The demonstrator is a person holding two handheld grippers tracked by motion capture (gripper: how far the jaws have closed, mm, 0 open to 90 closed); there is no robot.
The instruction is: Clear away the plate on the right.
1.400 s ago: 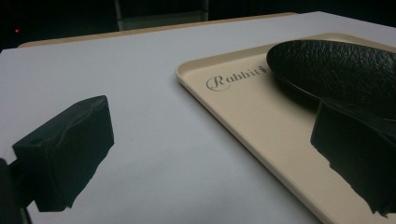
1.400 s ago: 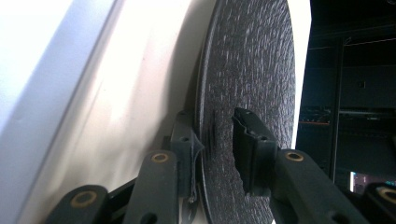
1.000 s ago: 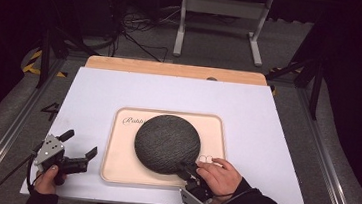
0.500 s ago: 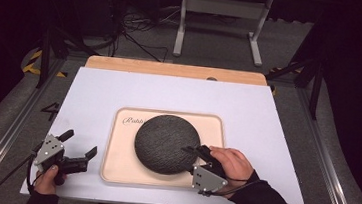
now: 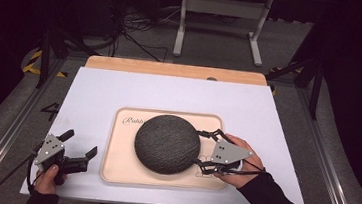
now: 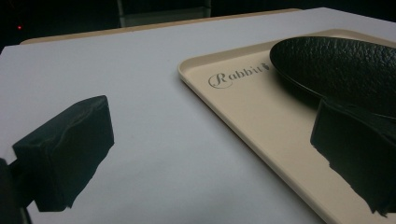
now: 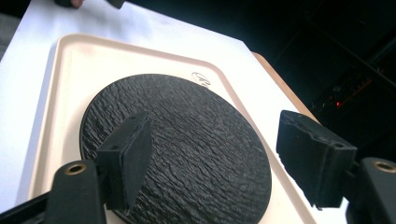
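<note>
The right tongs (image 5: 203, 150) are wide open and sit at the right edge of the round black plate (image 5: 167, 143), with nothing held between them yet. In the right gripper view one jaw hangs over the bumpy top of the plate and the other jaw is out past its rim, over the side of the tray. The plate lies flat in the middle of the cream tray (image 5: 115, 163), and the tray lies on the white desk (image 5: 94, 93). The left tongs (image 5: 78, 149) are open too and hold nothing; they wait just beside the left edge of the tray. It looks like the job right now is getting ready to grab the plate by its rim. Next, I think the right tongs need to slip one jaw under the thin rim and then squeeze, which may be tricky because the plate sits so low. The tray has curly writing (image 6: 239, 76) on it that starts "Rabbit"; the plate hides the rest.
</note>
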